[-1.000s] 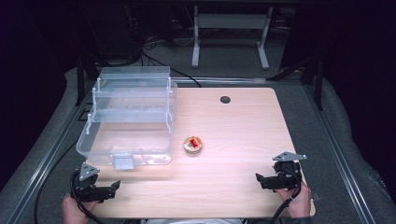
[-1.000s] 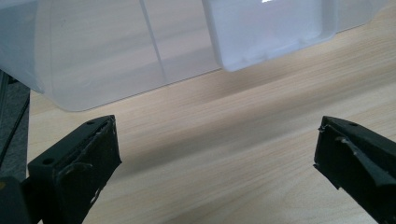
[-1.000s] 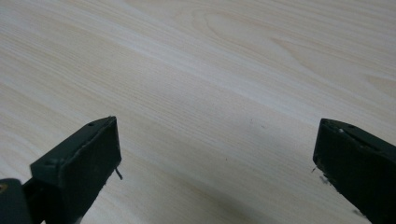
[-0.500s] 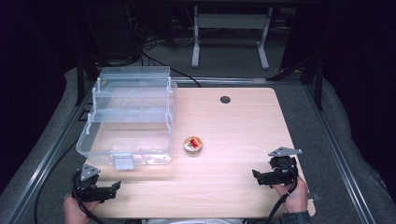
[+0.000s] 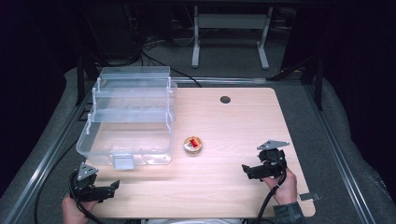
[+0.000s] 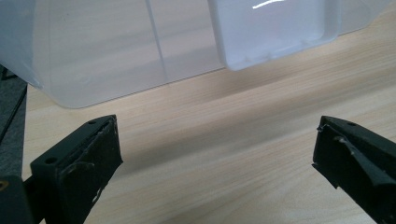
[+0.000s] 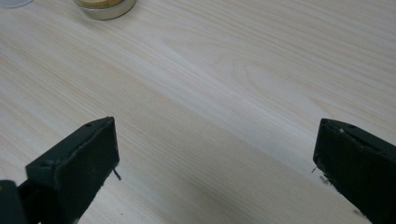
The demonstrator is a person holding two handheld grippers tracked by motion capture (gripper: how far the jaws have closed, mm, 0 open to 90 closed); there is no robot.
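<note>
High view shows our surface (image 5: 224, 135) with the clear tiered organizer box (image 5: 128, 119) at its left and the small round tin (image 5: 192, 144) just beside it. Our right claw (image 5: 246, 171) has slid inward toward the tin since a second ago, jaws wide, so we judge the reach begun. Our left claw (image 5: 112, 187) has not shifted, also wide, near the box's latch (image 6: 273, 32).

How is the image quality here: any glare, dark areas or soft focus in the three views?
High view: table evenly lit, surroundings nearly black, and the clear box washes out pale. Left gripper view: a bright glare streak on the box latch, whose edges look soft, and a broad shadow on the wood beneath it. Right gripper view: sharp wood grain, with the small round tin cut off at the top edge.
</note>
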